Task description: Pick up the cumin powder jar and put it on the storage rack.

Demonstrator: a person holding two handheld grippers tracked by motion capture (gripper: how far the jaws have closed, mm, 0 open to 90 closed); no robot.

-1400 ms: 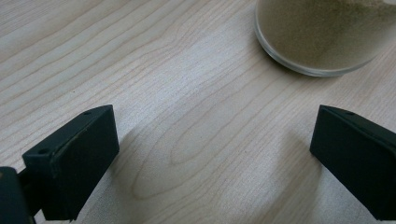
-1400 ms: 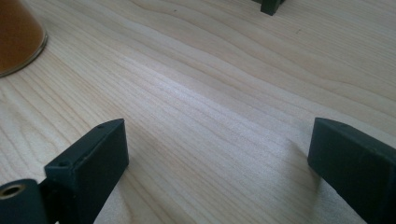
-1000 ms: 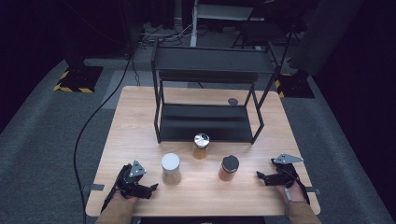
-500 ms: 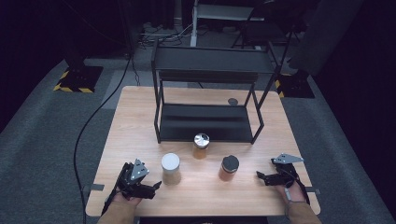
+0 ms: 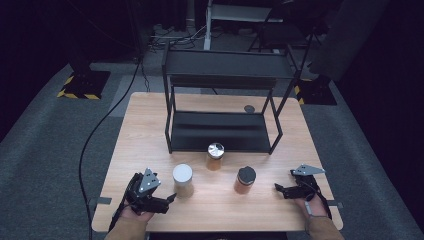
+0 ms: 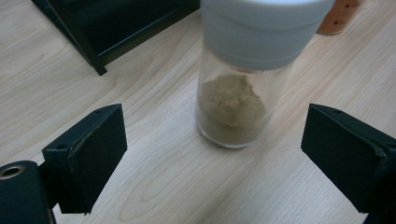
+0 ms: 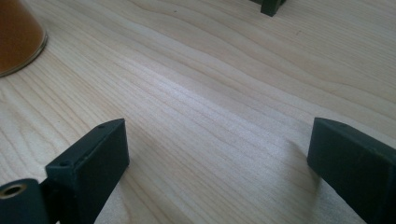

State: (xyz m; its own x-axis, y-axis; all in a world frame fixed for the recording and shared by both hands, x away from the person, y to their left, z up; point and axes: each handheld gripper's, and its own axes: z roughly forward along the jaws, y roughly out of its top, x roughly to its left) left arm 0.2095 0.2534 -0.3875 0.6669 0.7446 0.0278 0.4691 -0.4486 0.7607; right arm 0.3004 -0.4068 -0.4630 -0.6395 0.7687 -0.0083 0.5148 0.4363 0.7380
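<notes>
Beside jar (image 6: 238, 88), left tool (image 5: 167, 199) lifted.

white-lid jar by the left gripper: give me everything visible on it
The white-lid jar is a small clear cylinder, glass or plastic by its look, with a broad smooth white cap wider than the body. A clump of tan powder fills only its lower part. It stands upright on the wooden table, front left of the three jars, in front of the black rack. The left gripper points at it with open jaws; the pads are clear of it. Only the tabletop touches it.
</notes>
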